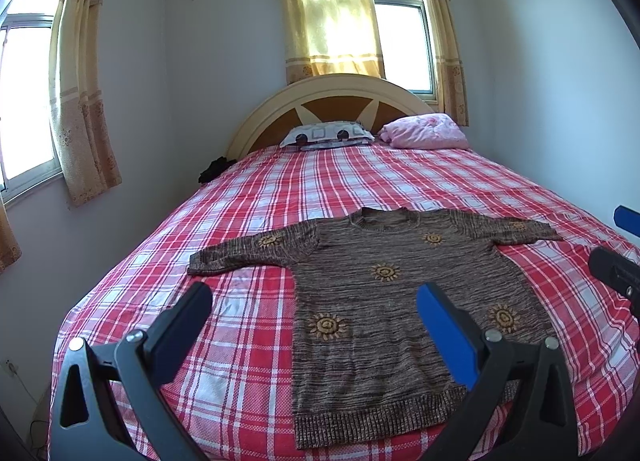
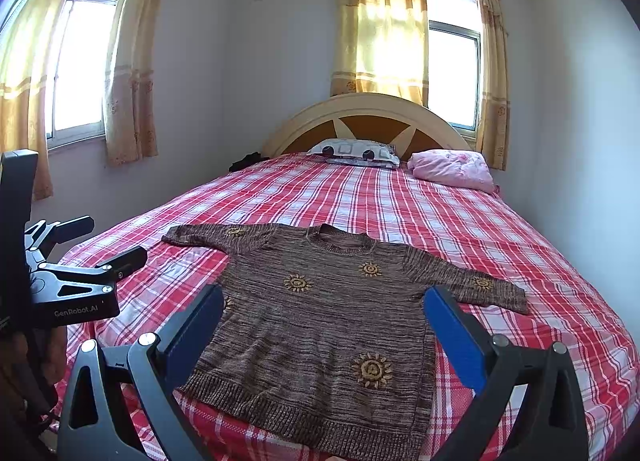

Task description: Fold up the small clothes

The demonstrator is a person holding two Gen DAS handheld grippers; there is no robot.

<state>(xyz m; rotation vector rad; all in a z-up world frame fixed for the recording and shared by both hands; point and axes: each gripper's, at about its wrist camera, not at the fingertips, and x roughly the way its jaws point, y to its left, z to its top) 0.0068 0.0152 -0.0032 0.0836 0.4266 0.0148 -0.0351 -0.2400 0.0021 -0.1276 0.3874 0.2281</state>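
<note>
1. The left gripper (image 1: 314,303) hovers above the bed's near edge, jaws spread wide, holding nothing.
2. The right gripper (image 2: 323,307) hovers likewise, jaws wide apart and empty.
3. The brown sweater (image 1: 384,301) lies flat, sleeves outspread, on the red plaid bedspread (image 1: 360,181).
4. Two pillows (image 1: 328,135) rest at the far headboard.

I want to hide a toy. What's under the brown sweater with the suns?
The brown sweater lies flat on the red checked bedsheet, which shows all around it. Anything beneath the knit itself is covered.
</note>
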